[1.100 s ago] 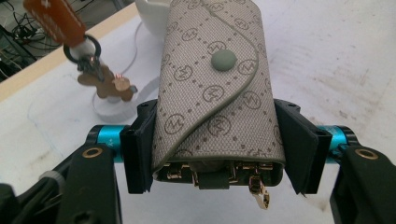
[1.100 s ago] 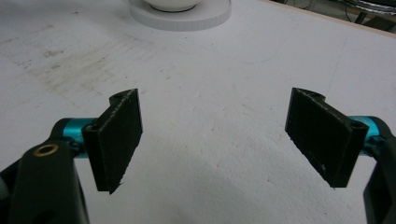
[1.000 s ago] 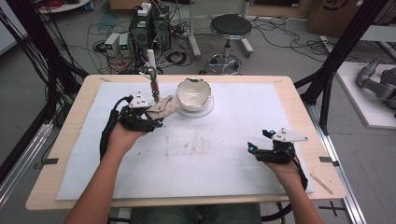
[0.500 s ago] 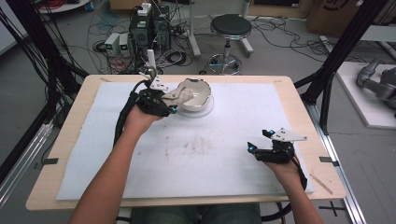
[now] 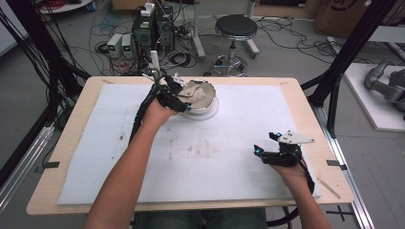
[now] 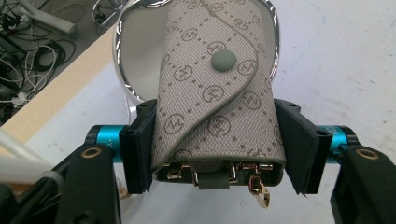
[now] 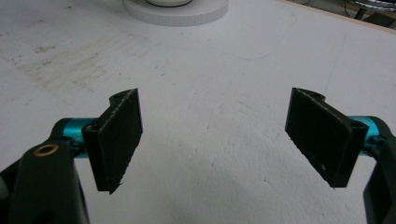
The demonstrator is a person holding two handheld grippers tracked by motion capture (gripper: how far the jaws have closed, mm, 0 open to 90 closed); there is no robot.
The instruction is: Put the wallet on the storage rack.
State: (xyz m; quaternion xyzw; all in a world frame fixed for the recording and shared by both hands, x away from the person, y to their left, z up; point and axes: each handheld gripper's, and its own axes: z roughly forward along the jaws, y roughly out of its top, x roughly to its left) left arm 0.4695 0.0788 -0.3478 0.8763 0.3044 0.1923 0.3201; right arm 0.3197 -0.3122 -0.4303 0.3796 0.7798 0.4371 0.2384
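The left gripper (image 6: 212, 140), clamping the key pouch (image 6: 217, 88), has advanced over the bowl (image 5: 203, 98). Release is probably next. The right gripper (image 7: 219, 135) rests spread wide.

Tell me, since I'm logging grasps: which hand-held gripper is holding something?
The left hand-held gripper, clamping a monogrammed key pouch over the bowl; the right gapes empty.

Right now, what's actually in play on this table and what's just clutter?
In play:
- left gripper, shut on the key pouch
- key pouch, held over the bowl
- bowl, on a white disc base

Idle or background:
- right gripper, open over the white mat, holding nothing
- stool and electronics boxes on the floor beyond the table
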